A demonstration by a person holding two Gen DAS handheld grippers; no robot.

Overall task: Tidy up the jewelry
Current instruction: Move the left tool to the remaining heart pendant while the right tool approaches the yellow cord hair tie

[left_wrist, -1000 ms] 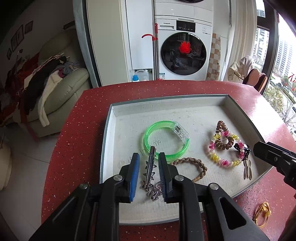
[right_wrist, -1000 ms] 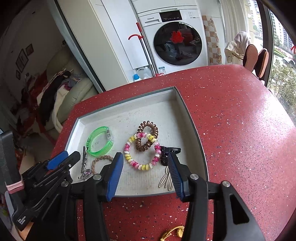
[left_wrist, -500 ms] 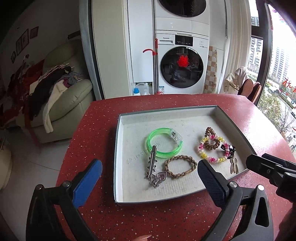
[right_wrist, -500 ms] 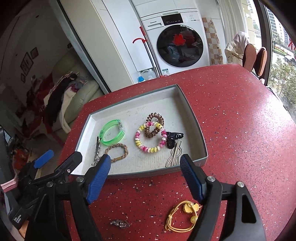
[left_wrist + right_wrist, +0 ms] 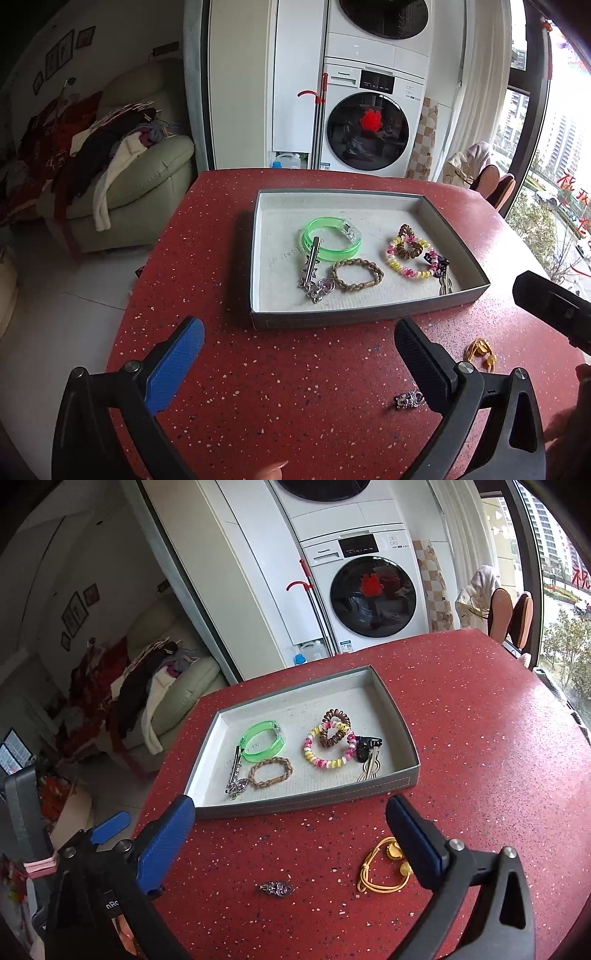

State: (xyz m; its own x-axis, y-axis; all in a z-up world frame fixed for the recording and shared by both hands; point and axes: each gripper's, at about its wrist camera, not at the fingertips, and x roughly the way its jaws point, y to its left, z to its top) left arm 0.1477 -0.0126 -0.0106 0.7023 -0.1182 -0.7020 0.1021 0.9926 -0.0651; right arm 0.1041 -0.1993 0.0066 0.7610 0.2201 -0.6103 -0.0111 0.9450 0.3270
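Both your grippers have pulled back from the tray [image 5: 364,318] since a second ago, leaving the silver clip [image 5: 309,266] lying inside it at the left. Your left gripper [image 5: 299,363] stands wide apart, holding nothing. Your right gripper [image 5: 288,840] is opening, nothing between its jaws. The washer [image 5: 373,587] reads "Panasonic". A silver charm [image 5: 276,888] lies on the red table [image 5: 480,760] nearer than the tray, between the right jaws; a yellow cord [image 5: 382,871] touches the right finger.
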